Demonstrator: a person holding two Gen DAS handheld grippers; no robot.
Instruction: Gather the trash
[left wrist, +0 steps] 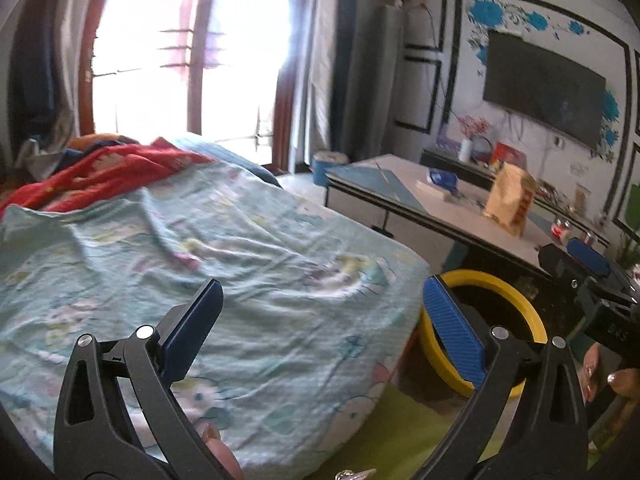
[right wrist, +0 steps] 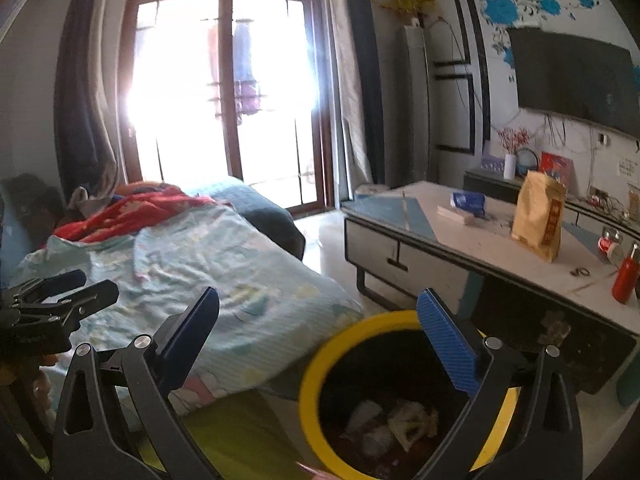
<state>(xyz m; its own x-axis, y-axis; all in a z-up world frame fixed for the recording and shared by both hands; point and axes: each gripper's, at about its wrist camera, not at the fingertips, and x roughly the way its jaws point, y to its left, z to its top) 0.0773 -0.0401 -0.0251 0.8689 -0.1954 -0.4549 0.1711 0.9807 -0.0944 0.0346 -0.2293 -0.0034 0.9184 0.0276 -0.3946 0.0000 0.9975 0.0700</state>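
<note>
Both grippers, left (left wrist: 322, 330) and right (right wrist: 318, 332), have their fingers spread wide with nothing between them. The yellow-rimmed bin (right wrist: 316, 364) stands on the floor between the bed (right wrist: 192, 256) and the low table (right wrist: 452, 236), just below the right gripper. Crumpled trash (right wrist: 400, 424) (pale, papery scraps) lies at its bottom.

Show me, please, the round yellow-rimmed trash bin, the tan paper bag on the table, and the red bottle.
Round yellow-rimmed trash bin (right wrist: 316, 364): right wrist view, left rim.
Tan paper bag (right wrist: 538, 216): right wrist view, front face.
Red bottle (right wrist: 625, 280): right wrist view, body.
</note>
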